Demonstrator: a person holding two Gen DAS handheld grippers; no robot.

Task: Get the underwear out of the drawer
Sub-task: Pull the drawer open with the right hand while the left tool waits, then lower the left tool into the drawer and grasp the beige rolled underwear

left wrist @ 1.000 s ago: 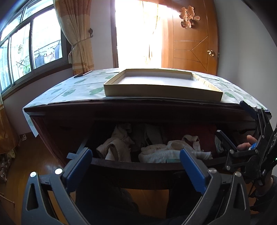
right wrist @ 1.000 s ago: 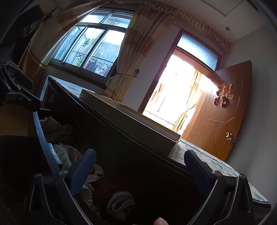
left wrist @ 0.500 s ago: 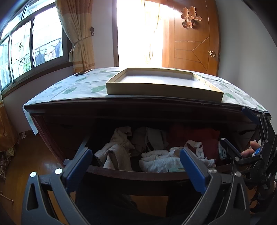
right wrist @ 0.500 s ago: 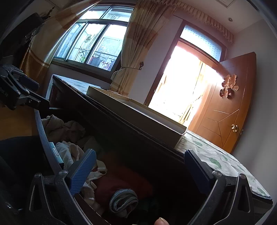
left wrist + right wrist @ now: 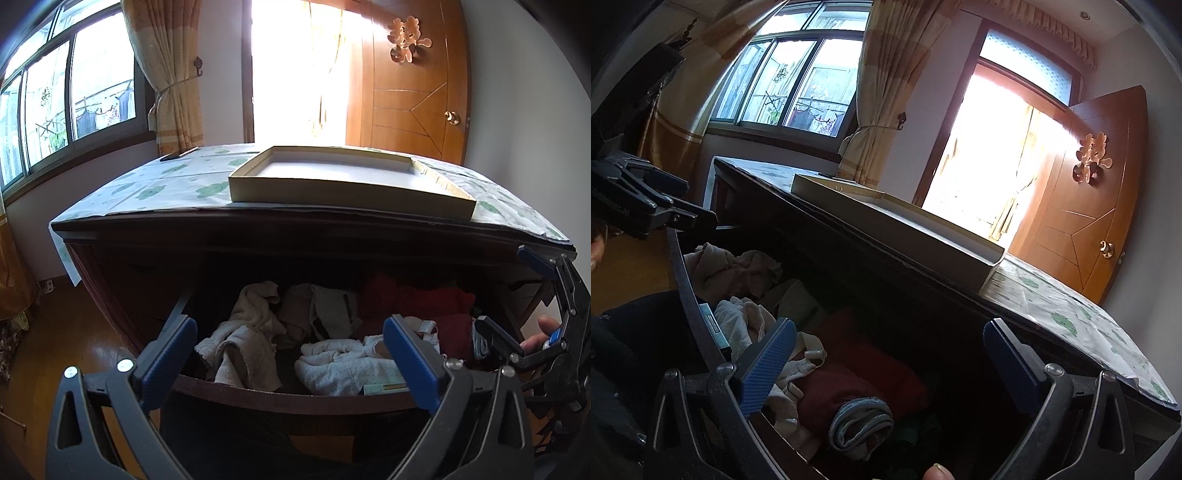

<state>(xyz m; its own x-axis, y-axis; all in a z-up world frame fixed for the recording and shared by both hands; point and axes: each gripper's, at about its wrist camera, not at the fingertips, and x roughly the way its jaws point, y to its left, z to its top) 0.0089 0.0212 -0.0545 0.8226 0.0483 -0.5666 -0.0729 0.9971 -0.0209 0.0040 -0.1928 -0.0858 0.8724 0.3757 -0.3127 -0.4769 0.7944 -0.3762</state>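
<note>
The fingers of the left gripper (image 5: 291, 354) are spread wide and hold nothing. They hang just in front of the open drawer (image 5: 295, 397), near its front edge. The fingers of the right gripper (image 5: 890, 362) are spread wide too, and they are empty. They hang over the right end of the drawer.

The underwear (image 5: 255, 332) lies inside the drawer, in a messy pile of soft clothes. It is past the left fingers and lower down, and no finger touches it. A cream piece sits at the left of the drawer. A white dotted piece (image 5: 343, 365) sits in the middle, close to the front edge and right beside the left gripper's right finger (image 5: 410, 362). A dark red cloth (image 5: 857, 373) fills the right part of the drawer. A small grey-blue roll (image 5: 860, 424) lies on the red cloth, between the right gripper's two fingers and below them.

The drawer is part of a dark wooden chest. The chest top has a cloth with green spots (image 5: 162, 184). A flat open box (image 5: 343, 181) rests on that cloth, above the drawer. Behind the chest are a window (image 5: 48, 110), a yellow curtain (image 5: 166, 74) and a brown door (image 5: 417, 81).

A thumb tip (image 5: 938, 472) shows at the bottom edge of the right view.
</note>
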